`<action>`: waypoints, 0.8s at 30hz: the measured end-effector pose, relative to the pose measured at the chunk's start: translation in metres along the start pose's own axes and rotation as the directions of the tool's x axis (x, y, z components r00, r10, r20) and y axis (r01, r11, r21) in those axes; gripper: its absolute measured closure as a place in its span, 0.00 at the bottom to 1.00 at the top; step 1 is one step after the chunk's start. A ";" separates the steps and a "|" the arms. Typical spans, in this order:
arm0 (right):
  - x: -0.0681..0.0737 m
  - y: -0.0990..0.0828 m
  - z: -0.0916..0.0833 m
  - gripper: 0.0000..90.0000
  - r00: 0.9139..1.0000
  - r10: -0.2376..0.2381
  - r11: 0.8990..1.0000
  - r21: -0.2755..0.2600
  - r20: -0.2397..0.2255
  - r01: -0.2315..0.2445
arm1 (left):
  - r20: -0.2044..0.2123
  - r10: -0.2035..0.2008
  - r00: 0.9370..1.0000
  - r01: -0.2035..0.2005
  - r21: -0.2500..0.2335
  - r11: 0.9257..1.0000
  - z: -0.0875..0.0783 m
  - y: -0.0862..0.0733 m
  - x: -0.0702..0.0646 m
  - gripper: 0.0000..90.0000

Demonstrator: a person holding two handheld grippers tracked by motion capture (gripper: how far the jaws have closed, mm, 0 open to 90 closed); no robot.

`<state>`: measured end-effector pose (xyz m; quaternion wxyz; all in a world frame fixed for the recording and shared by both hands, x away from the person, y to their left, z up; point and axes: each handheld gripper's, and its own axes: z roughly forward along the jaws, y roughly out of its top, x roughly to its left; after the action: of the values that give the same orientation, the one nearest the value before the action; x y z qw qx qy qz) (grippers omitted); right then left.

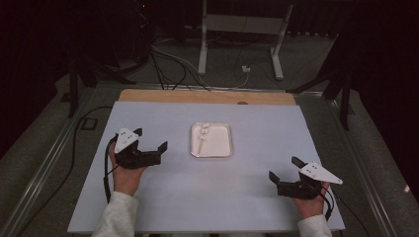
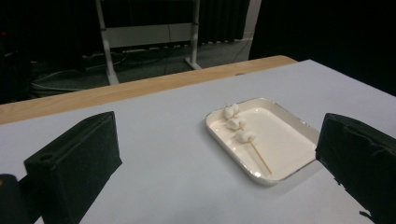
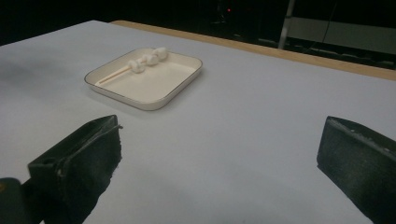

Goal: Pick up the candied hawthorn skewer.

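Observation:
A white square tray point(image 1: 222, 148) lies in the middle of the pale table. In it rests a wooden skewer point(image 1: 202, 136) threaded with three white marshmallows, along the tray's left side. The skewer point(image 2: 239, 133) and tray point(image 2: 285, 172) lie ahead and right in the left gripper view; from the right gripper view the tray point(image 3: 182, 84) and skewer point(image 3: 140, 63) are far ahead to the left. My left gripper point(image 1: 149, 140) sits open to the tray's left, nothing between its jaws. My right gripper point(image 1: 285, 168) rests open at the front right, also with nothing in it.
The pale sheet point(image 1: 148, 197) covers the table, with a strip of bare wood point(image 1: 148, 95) at the far edge. Beyond it on the floor stand a white metal frame point(image 1: 239, 29) and several cables point(image 1: 168, 64). A dark stand point(image 1: 346, 89) is at the right.

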<state>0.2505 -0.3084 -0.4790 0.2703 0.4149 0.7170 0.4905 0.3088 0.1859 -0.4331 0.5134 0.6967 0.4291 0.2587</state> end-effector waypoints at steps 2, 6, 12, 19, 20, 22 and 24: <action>0.000 0.000 0.000 0.00 1.000 0.002 1.000 0.002 0.001 -0.002 | -0.003 -0.003 1.000 0.003 0.001 1.000 0.003 0.001 0.000 0.01; -0.001 0.000 0.001 0.00 1.000 0.005 1.000 0.004 0.003 -0.005 | 0.007 -0.015 1.000 0.015 0.005 1.000 0.015 0.005 -0.001 0.01; -0.001 -0.001 0.001 0.00 1.000 0.001 1.000 0.006 0.002 -0.001 | 0.013 -0.024 1.000 0.024 0.033 0.999 0.034 0.010 -0.004 0.01; -0.002 -0.001 0.001 0.00 1.000 0.005 1.000 0.009 0.002 -0.005 | 0.025 -0.019 1.000 0.017 0.069 0.997 0.054 0.009 -0.010 0.01; -0.002 -0.002 0.001 0.00 1.000 0.004 1.000 0.010 0.003 -0.004 | 0.028 -0.020 0.999 0.018 0.076 0.997 0.057 0.009 -0.011 0.01; -0.002 -0.002 0.001 0.00 1.000 0.005 1.000 0.011 0.004 -0.005 | 0.029 -0.020 0.999 0.018 0.084 0.996 0.062 0.008 -0.013 0.01; -0.002 -0.002 0.001 0.00 1.000 0.006 1.000 0.012 0.005 -0.006 | 0.033 -0.023 0.999 0.020 0.092 0.996 0.067 0.007 -0.014 0.01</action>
<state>0.2522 -0.3101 -0.4815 0.2679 0.4200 0.7180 0.4861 0.3577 0.1401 -0.4481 0.4911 0.7191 0.4391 0.2213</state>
